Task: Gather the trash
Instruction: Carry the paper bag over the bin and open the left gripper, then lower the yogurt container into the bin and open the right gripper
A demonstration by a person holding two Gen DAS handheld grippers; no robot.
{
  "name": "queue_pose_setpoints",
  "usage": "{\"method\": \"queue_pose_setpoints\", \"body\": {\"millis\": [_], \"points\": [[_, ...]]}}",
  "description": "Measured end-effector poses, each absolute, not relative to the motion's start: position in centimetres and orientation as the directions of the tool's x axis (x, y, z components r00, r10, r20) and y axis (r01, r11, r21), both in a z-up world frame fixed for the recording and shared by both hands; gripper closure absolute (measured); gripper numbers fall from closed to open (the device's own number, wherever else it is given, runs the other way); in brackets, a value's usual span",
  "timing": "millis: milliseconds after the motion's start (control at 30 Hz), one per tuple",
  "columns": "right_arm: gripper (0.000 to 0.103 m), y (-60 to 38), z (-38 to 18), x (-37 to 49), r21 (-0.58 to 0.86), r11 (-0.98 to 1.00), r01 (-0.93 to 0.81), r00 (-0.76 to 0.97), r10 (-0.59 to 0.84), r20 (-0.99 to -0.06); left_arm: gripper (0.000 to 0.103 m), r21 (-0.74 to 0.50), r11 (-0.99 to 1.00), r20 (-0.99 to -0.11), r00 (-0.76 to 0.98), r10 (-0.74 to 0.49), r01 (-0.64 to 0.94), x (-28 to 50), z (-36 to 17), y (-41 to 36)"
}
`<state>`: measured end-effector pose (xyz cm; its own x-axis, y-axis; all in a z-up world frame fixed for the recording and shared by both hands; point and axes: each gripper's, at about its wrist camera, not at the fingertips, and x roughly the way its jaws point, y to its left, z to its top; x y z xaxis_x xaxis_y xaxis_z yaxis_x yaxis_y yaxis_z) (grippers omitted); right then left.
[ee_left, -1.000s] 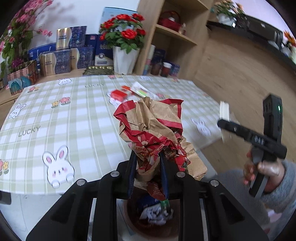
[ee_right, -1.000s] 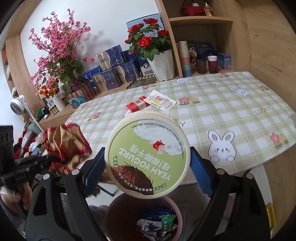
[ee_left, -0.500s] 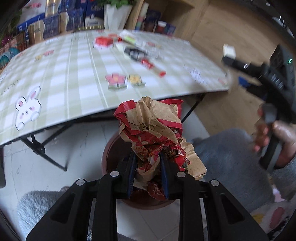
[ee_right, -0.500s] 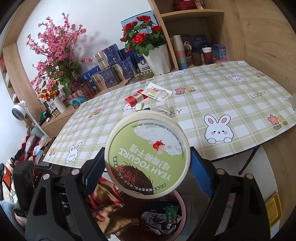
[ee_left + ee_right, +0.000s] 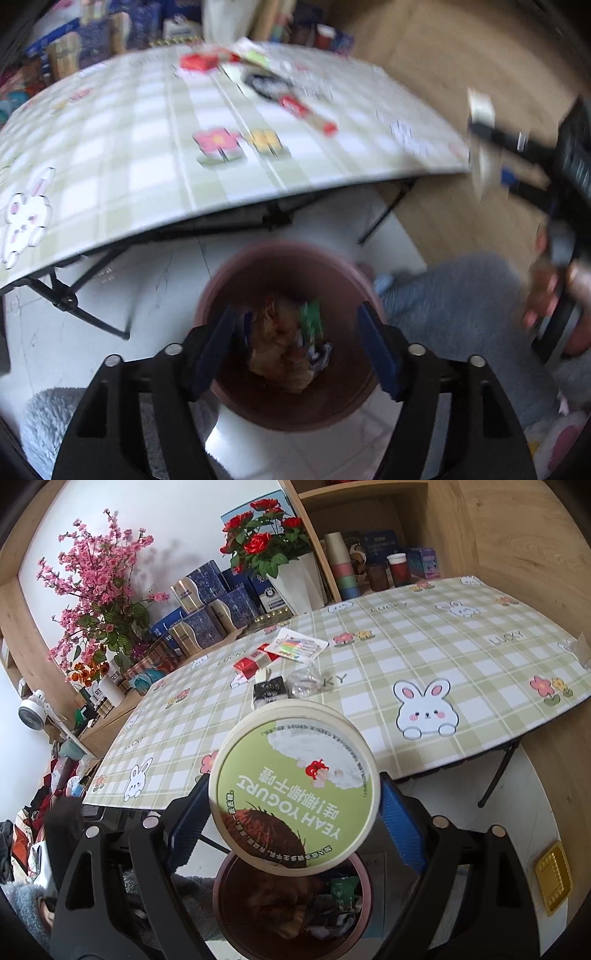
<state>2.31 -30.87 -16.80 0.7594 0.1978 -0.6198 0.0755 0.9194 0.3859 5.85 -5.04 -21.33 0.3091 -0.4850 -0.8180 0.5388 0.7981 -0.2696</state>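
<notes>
My left gripper [image 5: 295,343] is open and empty right above the brown trash bin [image 5: 221,280]. The crumpled brown and red paper bag [image 5: 280,347] lies inside the bin with other wrappers. My right gripper [image 5: 291,812] is shut on a round green "YEAH YOGURT" tub [image 5: 295,794] and holds it above the same bin [image 5: 221,901], in front of the table edge. More trash lies on the checked table [image 5: 424,657]: a red packet [image 5: 251,664], a colourful wrapper [image 5: 297,648], a black and white packet [image 5: 267,694] and clear plastic [image 5: 304,681].
The folding table's black legs [image 5: 66,302] stand just behind the bin. A gold tray [image 5: 552,882] lies on the floor to the right. Flower vases, boxes and shelves line the far side of the table. A grey fluffy sleeve [image 5: 461,295] is beside the bin.
My left gripper opened and the paper bag dropped into the bin. The right gripper with the yogurt tub moved slightly closer over the bin.
</notes>
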Motion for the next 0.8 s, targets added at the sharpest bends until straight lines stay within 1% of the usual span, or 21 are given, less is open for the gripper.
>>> {"method": "queue_pose_setpoints", "body": {"millis": [33,100,200,300,333,433,633,800], "points": [[0.018,-30.7,-17.1,2.2,0.386,0.919,0.079,0.755,0.197,-0.625,0.028,-0.275,0.81,-0.798,0.347,-0.493,0.518,5.9,-20.8,-4.4],[0.018,-30.4,-17.6,2.0,0.39,0.917,0.087,0.744,0.2,-0.637,0.019,-0.277,0.825,-0.77,0.4,-0.497,0.493,5.7,-19.8,-3.6],[0.018,-29.6,-18.5,1.6,0.393,0.915,0.092,0.726,0.209,-0.655,0.012,-0.261,0.846,-0.708,0.504,-0.495,0.464,5.1,-17.8,-2.3],[0.018,-28.6,-19.3,1.3,0.38,0.921,0.089,0.709,0.21,-0.674,0.01,-0.227,0.862,-0.665,0.575,-0.477,0.453,4.8,-16.5,-1.8],[0.018,-28.1,-19.7,1.3,0.371,0.925,0.086,0.7,0.209,-0.683,0.01,-0.199,0.872,-0.648,0.608,-0.459,0.447,4.6,-16.1,-1.6],[0.018,-26.9,-20.7,1.3,0.345,0.936,0.073,0.68,0.206,-0.703,0.008,-0.141,0.892,-0.625,0.661,-0.416,0.429,4.4,-15.5,-1.2],[0.017,-25.1,-23.3,1.4,0.277,0.959,0.06,0.631,0.178,-0.755,0.007,-0.126,0.915,-0.6,0.705,-0.378,0.384,4.1,-15.8,0.0],[0.017,-23.6,-24.7,1.4,0.214,0.976,0.037,0.604,0.149,-0.783,0.007,-0.133,0.939,-0.612,0.719,-0.331,0.318,4.3,-16.7,1.1]]}}
